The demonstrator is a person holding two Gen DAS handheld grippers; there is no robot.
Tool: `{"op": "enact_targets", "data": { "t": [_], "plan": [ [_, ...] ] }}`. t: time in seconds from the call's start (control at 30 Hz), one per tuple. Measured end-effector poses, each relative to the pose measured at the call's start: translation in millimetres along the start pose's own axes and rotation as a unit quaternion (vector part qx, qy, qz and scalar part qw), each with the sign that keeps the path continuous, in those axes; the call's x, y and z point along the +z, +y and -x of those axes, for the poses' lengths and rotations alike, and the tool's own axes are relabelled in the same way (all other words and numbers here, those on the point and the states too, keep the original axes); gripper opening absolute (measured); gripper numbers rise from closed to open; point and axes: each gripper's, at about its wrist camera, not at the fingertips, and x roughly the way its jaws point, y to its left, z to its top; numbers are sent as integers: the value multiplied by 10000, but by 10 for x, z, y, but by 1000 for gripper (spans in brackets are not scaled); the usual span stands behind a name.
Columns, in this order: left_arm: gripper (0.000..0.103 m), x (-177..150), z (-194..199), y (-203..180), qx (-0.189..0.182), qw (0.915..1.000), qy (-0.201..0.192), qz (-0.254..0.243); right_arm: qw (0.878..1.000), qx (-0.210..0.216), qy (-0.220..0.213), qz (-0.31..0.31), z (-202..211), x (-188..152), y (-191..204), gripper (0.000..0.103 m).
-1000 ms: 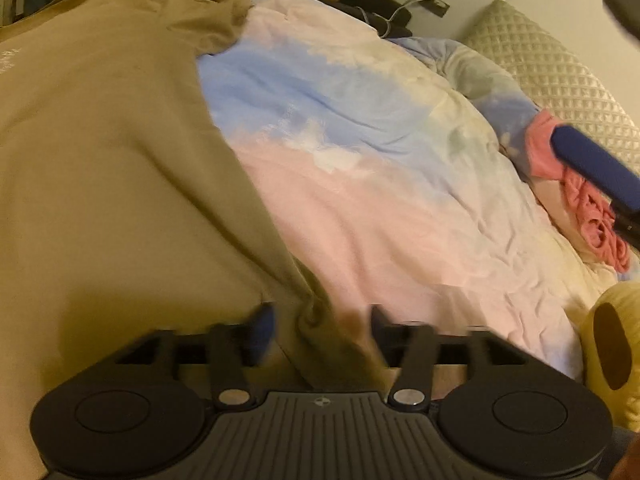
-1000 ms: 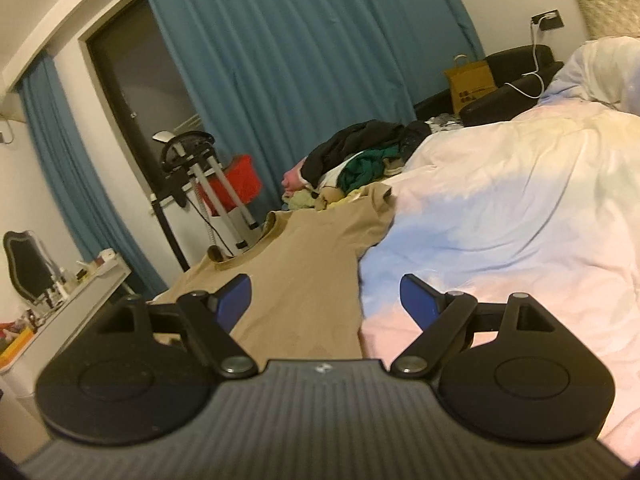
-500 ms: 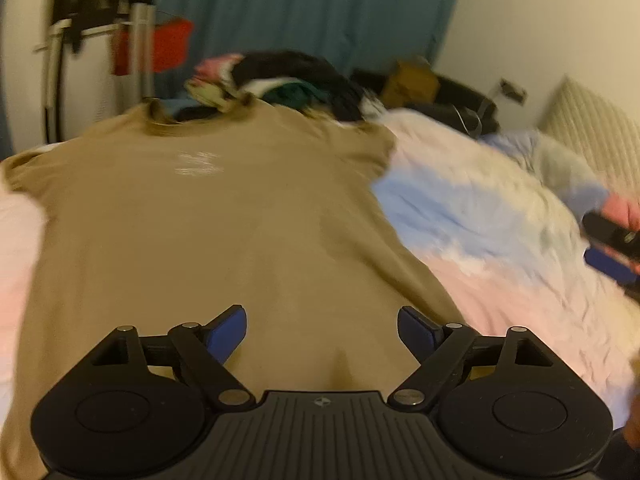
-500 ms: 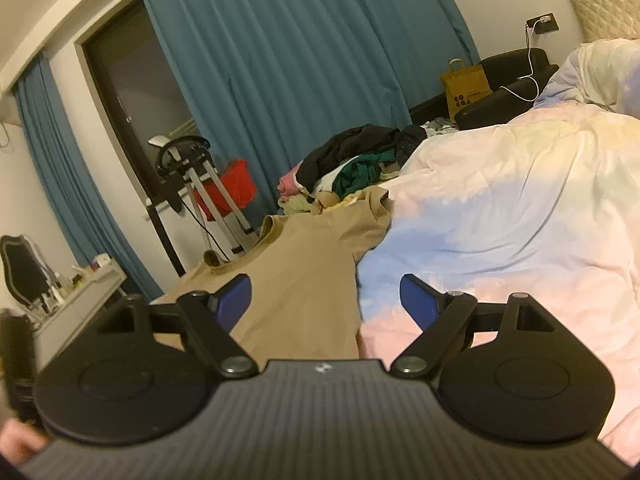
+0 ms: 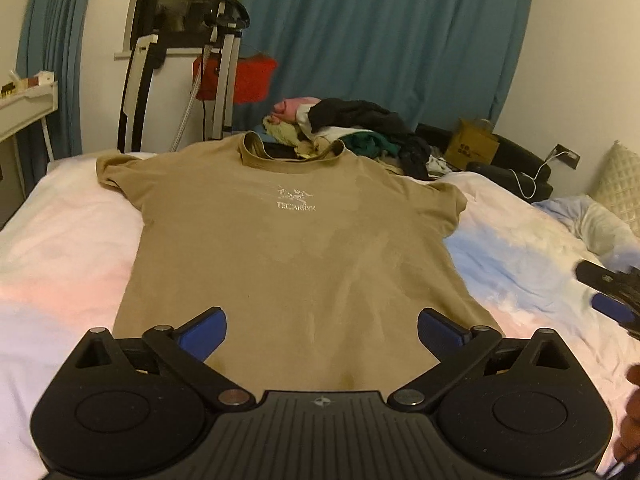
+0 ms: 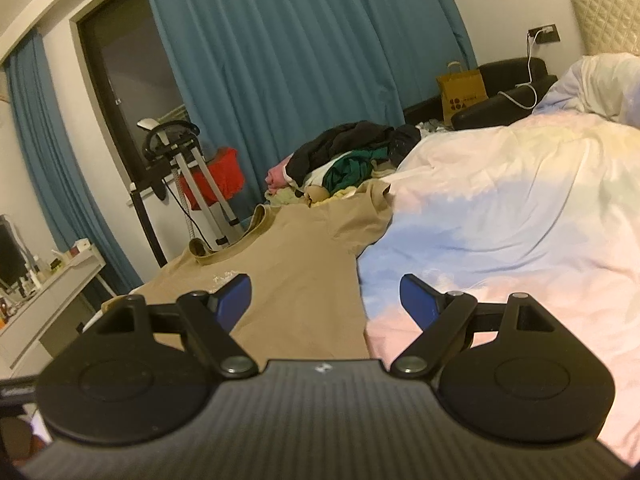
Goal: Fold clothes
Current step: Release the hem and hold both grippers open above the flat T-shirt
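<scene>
Shirt: one tan short-sleeved cotton T-shirt (image 5: pixel 304 248) with a white chest logo, spread flat and face up on the pastel pink-and-blue quilted duvet (image 5: pixel 532 264), collar toward the far end of the bed, both sleeves out, hem nearest you.

Tongs: your left gripper (image 5: pixel 322 330) hovers over the hem, jaws opening with nothing between them. Your right gripper (image 6: pixel 326 300) stands released beside the shirt's right edge, likewise empty.

Risks: the duvet is soft and rumpled, so a low pinch at the hem or sleeve may, in my judgement, catch bedding along with the shirt and drag the whole spread askew. Grabbing one layer only would pull the front away from the back and crease the fold. The left sleeve (image 5: pixel 116 172) is bunched already and could fold crooked.

Surroundings: heap of dark, green and pink unfolded clothes (image 5: pixel 352 128) touching the collar, likely to snag it. Blue curtains (image 5: pixel 384 36), white-framed exercise machine (image 5: pixel 220 68), brown paper bag (image 6: pixel 462 94), quilted headboard (image 6: pixel 604 4) all stand well apart.
</scene>
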Motion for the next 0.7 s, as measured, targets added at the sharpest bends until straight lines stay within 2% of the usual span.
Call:
{"op": "enact_targets", "data": {
  "t": [0.13, 0.27, 0.4, 0.5, 0.57, 0.63, 0.7],
  "plan": [
    [103, -26, -6, -34, 53, 10000, -37, 5, 9995, 157, 194, -201, -369, 56, -8, 84],
    [103, -64, -78, -30, 185, 9998, 5, 113, 9887, 475, 494, -1330, -954, 152, -354, 83],
    [103, -120, -205, 35, 265, 9991, 101, 311, 9548, 793, 805, -2751, -1682, 100, -923, 84],
    [103, -162, -352, 76, 352, 9985, 250, 350, 9181, 863, 622, -3819, -2093, -7, -1327, 84],
    [103, -149, -485, 102, 365, 9977, 360, 443, 9033, 1010, 501, -4140, -2339, -43, -1466, 84],
    [103, -118, -626, 119, 347, 9967, 448, 584, 9026, 1151, 497, -4119, -2620, -30, -1505, 84],
    [103, -55, -784, 128, 288, 9959, 457, 733, 9128, 1206, 580, -3859, -2911, 13, -1474, 83]
  ]
}}
